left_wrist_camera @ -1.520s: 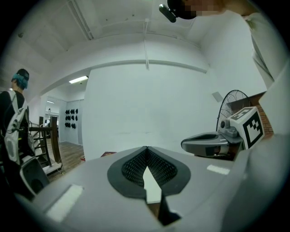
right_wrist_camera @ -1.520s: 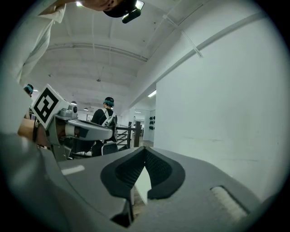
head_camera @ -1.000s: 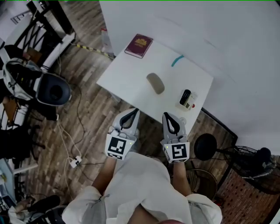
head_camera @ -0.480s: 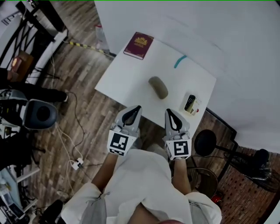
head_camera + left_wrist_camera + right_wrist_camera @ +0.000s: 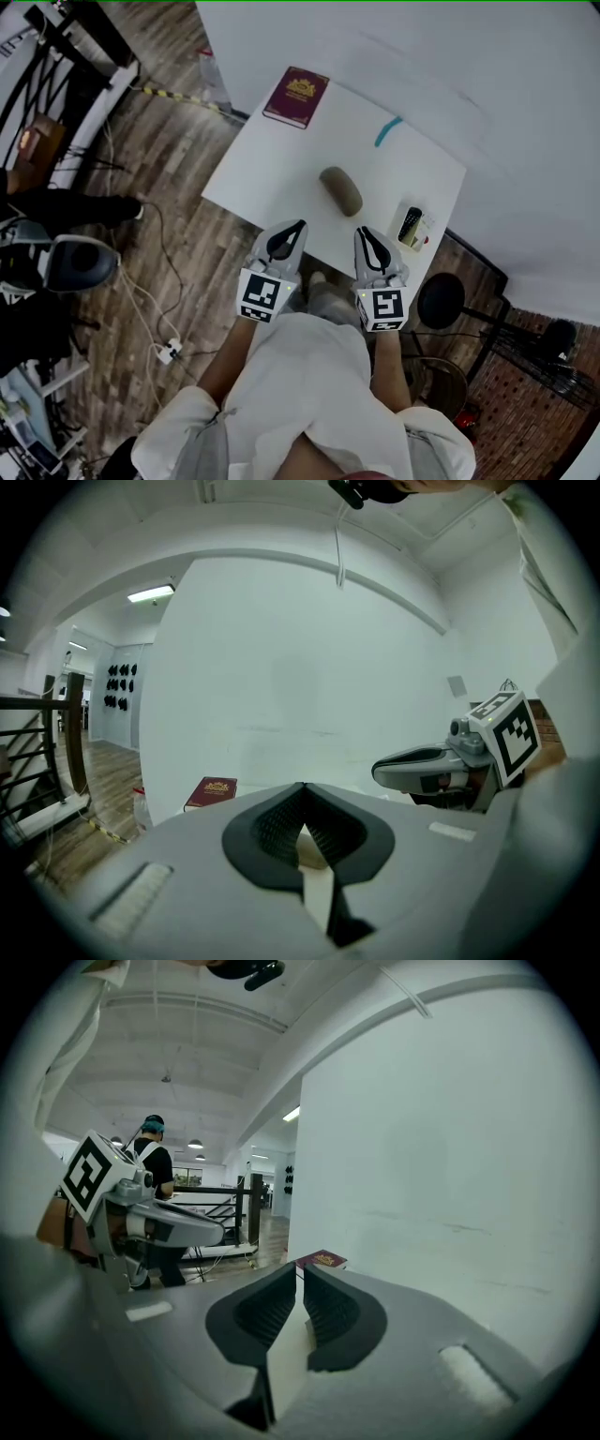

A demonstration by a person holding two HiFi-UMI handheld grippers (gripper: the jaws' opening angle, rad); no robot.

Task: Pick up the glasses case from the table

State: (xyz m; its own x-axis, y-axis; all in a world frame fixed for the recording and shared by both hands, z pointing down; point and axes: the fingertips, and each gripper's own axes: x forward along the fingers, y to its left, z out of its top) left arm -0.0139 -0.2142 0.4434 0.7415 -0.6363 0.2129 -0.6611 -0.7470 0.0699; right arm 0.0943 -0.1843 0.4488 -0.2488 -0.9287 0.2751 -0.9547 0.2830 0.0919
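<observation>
The glasses case (image 5: 340,190), a grey-olive oval, lies in the middle of the white table (image 5: 272,159). Both grippers hover side by side at the table's near edge, short of the case and pointing toward it. My left gripper (image 5: 298,225) is shut and empty, its tips meeting (image 5: 305,789); a tan sliver of the case (image 5: 310,852) shows through the hollow behind them. My right gripper (image 5: 361,231) has just been opening: a thin slit stands between its tips (image 5: 301,1269), with nothing in it. Each gripper view shows the other gripper beside it.
A maroon book (image 5: 296,96) lies at the table's far left corner, a teal strip (image 5: 386,131) near the wall, and a small black-and-white device (image 5: 411,228) at the right edge. A black round stool (image 5: 441,300) stands right of the table. Cables cross the wooden floor to the left.
Both grippers have moved forward and down together, from over the floor to the table's near edge. The case, book and device have not moved.
</observation>
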